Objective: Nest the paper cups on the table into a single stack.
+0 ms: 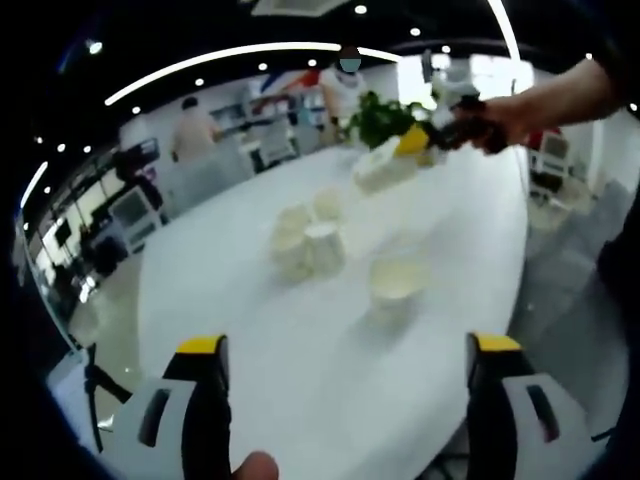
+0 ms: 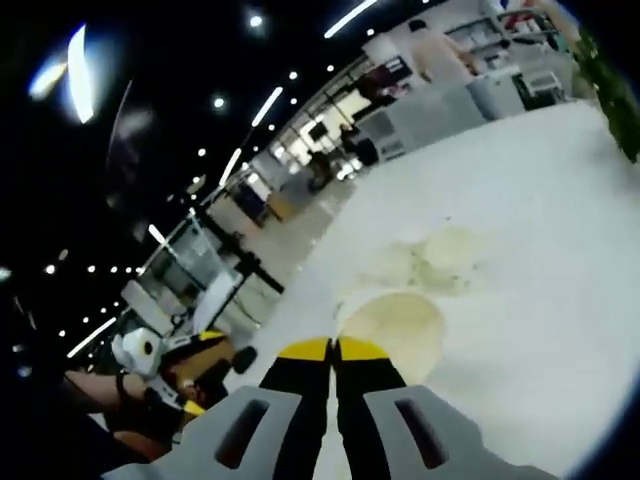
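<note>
White oval surface (image 1: 300, 330) sits in an open office with ceiling lights. Left gripper view: left hand-held gripper (image 1: 345, 390) has jaws spread wide, holding nothing; paper cups (image 1: 308, 240) cluster mid-surface, a single cup (image 1: 395, 280) just to their right, plant (image 1: 385, 115) at the far end. Right hand-held gripper (image 2: 333, 348) has jaws pressed together at the rim of a cup (image 2: 395, 325); grip unclear.

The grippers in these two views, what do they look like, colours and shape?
Each tool has two broad grey jaws with a dark slot in each, black inner faces and yellow tips. The left tool shows this in the left gripper view, the right tool in the right gripper view. No cables or sleeves are clear.
</note>
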A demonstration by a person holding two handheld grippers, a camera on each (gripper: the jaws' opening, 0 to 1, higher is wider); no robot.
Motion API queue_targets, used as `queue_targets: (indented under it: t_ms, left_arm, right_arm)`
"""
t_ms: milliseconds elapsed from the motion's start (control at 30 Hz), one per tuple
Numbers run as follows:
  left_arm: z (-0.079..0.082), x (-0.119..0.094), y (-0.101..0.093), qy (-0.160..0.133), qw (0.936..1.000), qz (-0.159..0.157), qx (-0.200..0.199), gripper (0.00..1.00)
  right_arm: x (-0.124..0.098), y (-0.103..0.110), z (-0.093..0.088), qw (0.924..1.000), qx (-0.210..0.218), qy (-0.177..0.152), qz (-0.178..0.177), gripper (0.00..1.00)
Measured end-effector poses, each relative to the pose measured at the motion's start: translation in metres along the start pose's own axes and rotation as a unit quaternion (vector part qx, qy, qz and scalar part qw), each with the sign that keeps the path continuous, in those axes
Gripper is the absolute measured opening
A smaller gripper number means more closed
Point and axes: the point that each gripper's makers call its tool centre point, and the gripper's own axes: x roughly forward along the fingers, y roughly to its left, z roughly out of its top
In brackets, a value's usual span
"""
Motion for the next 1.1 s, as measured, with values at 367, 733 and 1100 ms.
queue_targets:
  t_ms: [367,733,1100]
  left_arm:
    - [-0.008,0.0,-0.007,0.007,0.9999,-0.006,-0.006,0.99]
    - [-0.018,-0.002,-0.009,0.016,0.9998,-0.003,-0.01,0.99]
    - [-0.021,-0.004,-0.004,0.009,0.9997,0.002,-0.024,0.99]
  right_arm:
    - [-0.008,0.047,-0.003,0.9926,-0.106,0.042,0.042,0.0]
    - [-0.009,0.078,-0.009,0.9623,-0.244,0.107,0.056,0.0]
    - [-0.012,0.134,0.023,0.9052,-0.39,0.14,0.093,0.0]
